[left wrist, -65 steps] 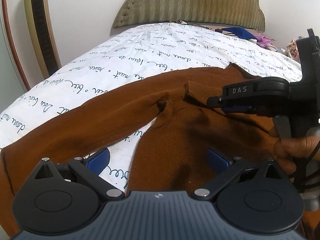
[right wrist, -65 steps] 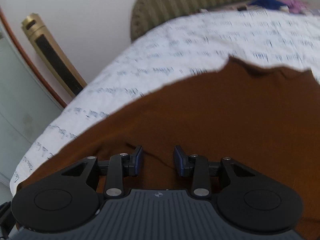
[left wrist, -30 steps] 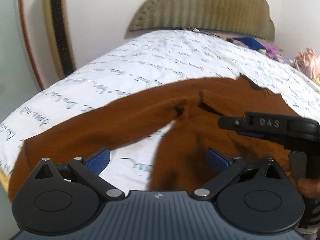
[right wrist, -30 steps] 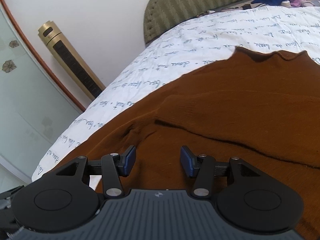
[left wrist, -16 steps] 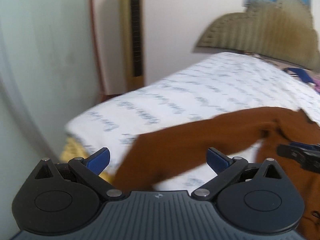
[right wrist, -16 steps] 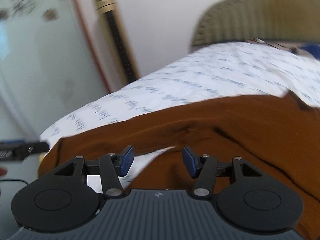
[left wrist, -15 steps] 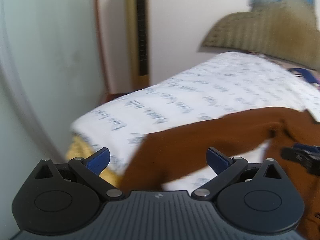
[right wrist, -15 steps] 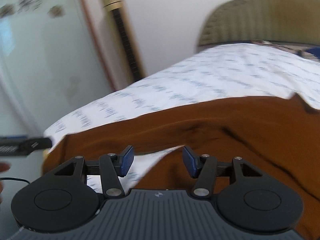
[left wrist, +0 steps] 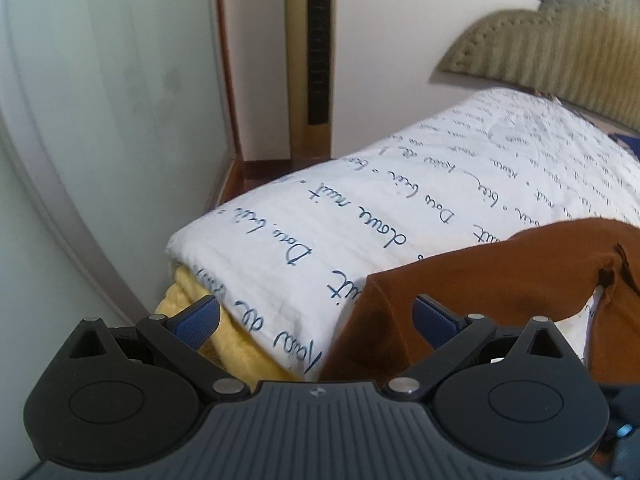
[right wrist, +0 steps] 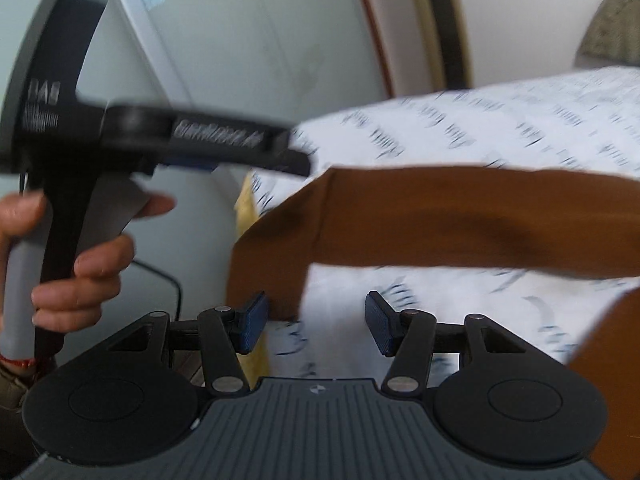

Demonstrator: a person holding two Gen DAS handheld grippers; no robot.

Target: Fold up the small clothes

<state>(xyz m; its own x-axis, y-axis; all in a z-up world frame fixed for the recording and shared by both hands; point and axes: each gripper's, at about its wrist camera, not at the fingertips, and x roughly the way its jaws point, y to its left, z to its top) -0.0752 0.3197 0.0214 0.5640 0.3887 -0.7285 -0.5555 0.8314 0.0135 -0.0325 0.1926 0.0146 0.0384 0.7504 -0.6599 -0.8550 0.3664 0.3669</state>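
Observation:
A brown long-sleeved sweater [left wrist: 480, 276] lies on a white bedspread [left wrist: 400, 208] printed with blue script. Its sleeve stretches left to the bed's corner, and the cuff [right wrist: 276, 240] hangs over the edge. My left gripper [left wrist: 316, 320] is open and empty, its right finger just above the cuff end. In the right wrist view the left gripper's body [right wrist: 160, 136] is held in a hand at the left. My right gripper [right wrist: 316, 320] is open and empty, just below the sleeve [right wrist: 460, 220] near the cuff. The view is blurred.
A yellow blanket [left wrist: 192, 292] shows under the bedspread at the corner. A frosted glass panel [left wrist: 100, 120] and a tall gold fan [left wrist: 316, 60] stand left of the bed. A padded headboard [left wrist: 560, 48] is at the far right.
Both grippers have swung left from the sweater's body to the sleeve end at the bed's corner. Both stay open and empty.

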